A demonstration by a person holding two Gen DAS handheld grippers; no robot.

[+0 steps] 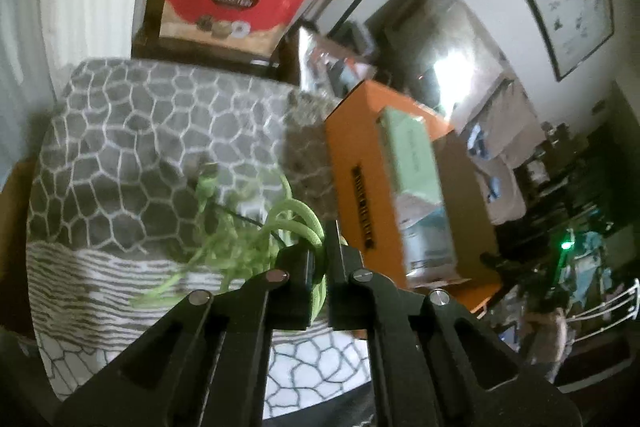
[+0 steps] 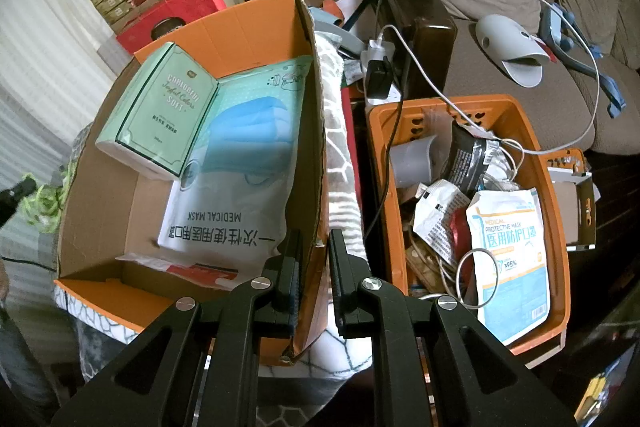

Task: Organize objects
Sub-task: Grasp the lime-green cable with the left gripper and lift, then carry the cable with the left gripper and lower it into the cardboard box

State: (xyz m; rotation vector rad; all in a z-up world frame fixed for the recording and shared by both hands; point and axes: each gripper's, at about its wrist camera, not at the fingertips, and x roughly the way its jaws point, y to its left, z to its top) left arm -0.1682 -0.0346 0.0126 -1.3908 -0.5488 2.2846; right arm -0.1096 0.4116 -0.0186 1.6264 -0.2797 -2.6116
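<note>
Left gripper is nearly closed, pinching the green cord above the grey blanket; its tangle is blurred. Right gripper straddles the cardboard box wall, contact unclear.

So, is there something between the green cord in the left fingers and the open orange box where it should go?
Only the box's near wall stands between them. The green cord, pinched in the left gripper, hangs over the patterned blanket beside the orange box. It must be lifted over that wall; nothing else visible blocks it.
</note>
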